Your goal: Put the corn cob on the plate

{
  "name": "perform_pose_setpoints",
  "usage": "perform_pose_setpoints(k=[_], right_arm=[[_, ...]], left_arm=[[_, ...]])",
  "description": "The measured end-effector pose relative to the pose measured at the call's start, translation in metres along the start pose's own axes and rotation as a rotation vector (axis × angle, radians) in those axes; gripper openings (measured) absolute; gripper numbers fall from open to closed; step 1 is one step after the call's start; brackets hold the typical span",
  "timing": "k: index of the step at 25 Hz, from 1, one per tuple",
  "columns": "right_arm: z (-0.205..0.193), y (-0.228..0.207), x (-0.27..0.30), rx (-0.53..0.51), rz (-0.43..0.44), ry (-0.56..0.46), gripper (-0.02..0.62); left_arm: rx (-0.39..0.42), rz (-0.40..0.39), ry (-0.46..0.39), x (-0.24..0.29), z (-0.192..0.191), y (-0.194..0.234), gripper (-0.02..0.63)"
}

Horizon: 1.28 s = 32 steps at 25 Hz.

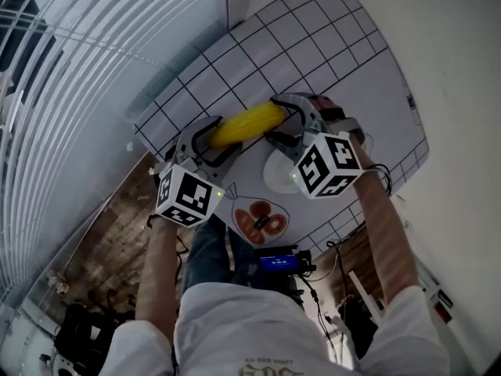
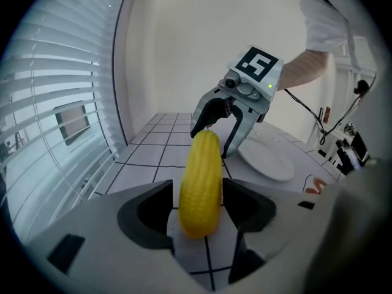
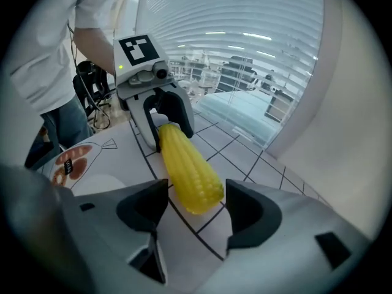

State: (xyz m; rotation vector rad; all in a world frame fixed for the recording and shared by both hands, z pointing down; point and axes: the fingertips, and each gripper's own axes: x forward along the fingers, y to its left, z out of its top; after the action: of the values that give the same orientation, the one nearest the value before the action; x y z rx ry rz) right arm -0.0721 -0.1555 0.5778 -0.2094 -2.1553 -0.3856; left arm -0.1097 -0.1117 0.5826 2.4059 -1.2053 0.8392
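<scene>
Yellow corn [image 1: 246, 124] lies flat on the table [image 1: 313, 45], strung between my two tools; one end sits inside the left gripper [image 2: 197, 199], the other inside the right gripper [image 3: 195, 202]. Both sets of jaws stand spread wide; the pads flank the corn without pressing on it, as far as I can judge, so nothing is held yet. The plate [image 1: 280, 172] waits just beside the right gripper, to the left of its jaws in its own view, and ahead and to the right of the left gripper's jaws.

I take the step in hand to be the two-ended grasp. To do it well I want each pair of pads further in, on the thick body rather than the tapered tip; a rounded, ribbed surface like this will probably slip out of a pinch at its very end. I should close both sides together and evenly, lift level so neither end droops, then carry it sideways over the plate; I must release only once it rests within the rim.
</scene>
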Motion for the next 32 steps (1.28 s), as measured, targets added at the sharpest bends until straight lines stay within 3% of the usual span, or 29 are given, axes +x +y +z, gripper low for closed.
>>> perform_pose_setpoints(k=[8,22,32], right_arm=[[-0.005,0.001,0.016,-0.089,0.109,0.103,0.282],[-0.004,0.003,0.01,-0.132,0.063,0.135,0.268],[0.017,-0.007,-0.032,-0.102,0.007,0.112,0.268]], left_arm=[[0.032,0.017,0.048,0.006,-0.007,0.0,0.241],[0.052,-0.008,0.089,0.003,-0.006,-0.005,0.225],[0.12,0.009,0.082,-0.026,0.035,-0.006,0.225]])
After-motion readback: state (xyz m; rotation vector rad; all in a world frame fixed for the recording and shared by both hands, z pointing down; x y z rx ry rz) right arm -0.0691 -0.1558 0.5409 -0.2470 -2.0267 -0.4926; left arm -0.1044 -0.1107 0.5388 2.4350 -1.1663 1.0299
